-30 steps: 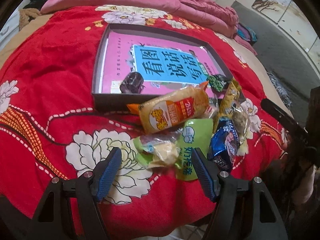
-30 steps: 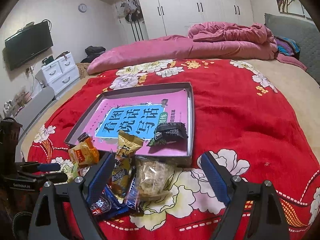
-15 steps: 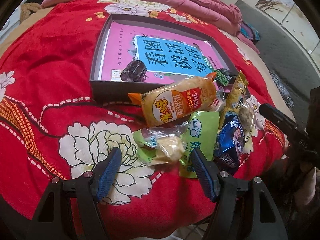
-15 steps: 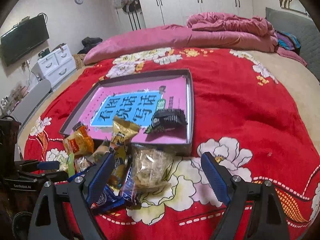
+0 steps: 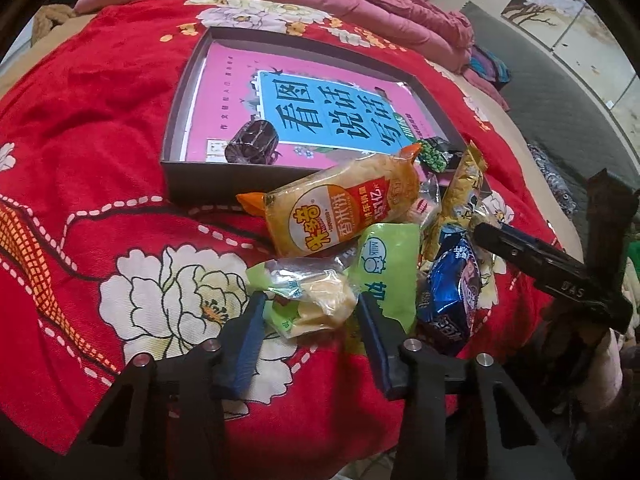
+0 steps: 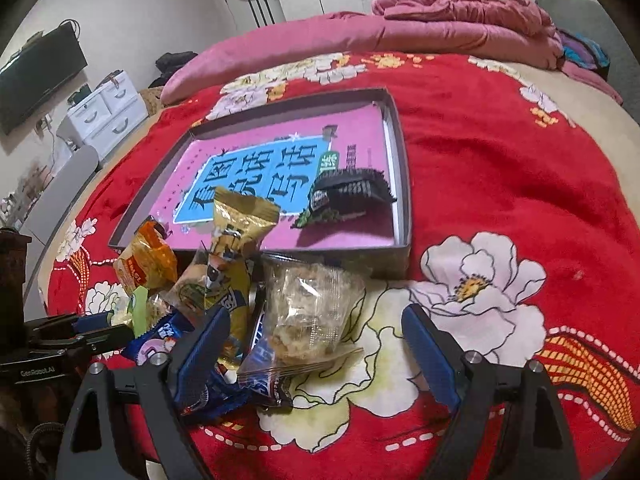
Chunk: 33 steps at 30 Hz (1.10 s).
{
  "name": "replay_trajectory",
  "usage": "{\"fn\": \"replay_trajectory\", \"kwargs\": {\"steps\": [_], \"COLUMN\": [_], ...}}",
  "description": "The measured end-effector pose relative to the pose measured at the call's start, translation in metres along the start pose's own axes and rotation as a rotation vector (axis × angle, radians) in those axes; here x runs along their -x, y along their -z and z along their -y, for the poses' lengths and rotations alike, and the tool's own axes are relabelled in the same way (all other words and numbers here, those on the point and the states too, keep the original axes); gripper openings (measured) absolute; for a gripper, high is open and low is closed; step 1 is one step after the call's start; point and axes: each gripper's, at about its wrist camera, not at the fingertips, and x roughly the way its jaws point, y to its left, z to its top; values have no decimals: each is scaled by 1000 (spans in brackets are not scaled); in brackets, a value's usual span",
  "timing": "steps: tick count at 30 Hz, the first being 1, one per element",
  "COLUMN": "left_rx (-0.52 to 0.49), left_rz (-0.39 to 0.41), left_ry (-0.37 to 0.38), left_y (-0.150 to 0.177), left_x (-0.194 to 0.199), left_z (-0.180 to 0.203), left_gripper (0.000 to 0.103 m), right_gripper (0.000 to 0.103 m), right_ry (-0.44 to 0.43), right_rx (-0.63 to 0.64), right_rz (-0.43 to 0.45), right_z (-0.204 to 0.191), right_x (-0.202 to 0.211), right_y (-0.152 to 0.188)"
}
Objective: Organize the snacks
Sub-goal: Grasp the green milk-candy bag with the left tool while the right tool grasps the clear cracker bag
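A pile of snack packets lies on the red blanket in front of a dark shallow box (image 5: 188,188) with a pink and blue book inside. My left gripper (image 5: 310,320) has its jaws around a clear and green pastry packet (image 5: 308,300), narrowed and close to its sides. An orange rice-cracker bag (image 5: 344,208) and a blue packet (image 5: 452,292) lie beside it. My right gripper (image 6: 316,340) is open around a clear packet of puffed snack (image 6: 308,312). A dark packet (image 6: 352,188) and a dark round snack (image 5: 252,148) lie in the box (image 6: 404,216).
A yellow packet (image 6: 232,256) stands upright in the pile. A pink duvet (image 6: 400,36) lies at the far side of the bed. White drawers (image 6: 104,116) and a wall television (image 6: 36,76) are at the left. The bed edge is just below the grippers.
Both grippers have moved forward and down to the pile. The left jaws have narrowed around the pastry packet. The right jaws stay wide, now straddling the clear packet.
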Motion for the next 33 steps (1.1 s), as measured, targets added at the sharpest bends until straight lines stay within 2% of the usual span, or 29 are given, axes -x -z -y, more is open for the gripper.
{"fn": "replay_trajectory", "kwargs": {"steps": [6, 11, 15, 24, 33], "left_rx": [9, 49, 49, 38, 45], "left_rz": [-12, -28, -20, -23, 5], "left_ry": [37, 90, 101, 94, 74], "left_y": [-1, -2, -2, -2, -1], "left_x": [-3, -8, -7, -5, 12], "left_z": [0, -6, -5, -4, -6], "left_gripper": [42, 42, 40, 38, 38], "right_gripper": [63, 57, 49, 43, 43], "right_ry": [-28, -35, -43, -50, -22], "right_rx": [3, 22, 15, -9, -94], "right_rz": [-29, -37, -33, -15, 60], "right_z": [-1, -5, -4, 3, 24], "right_x": [-8, -12, -12, -5, 12], "right_y": [2, 1, 0, -1, -5]}}
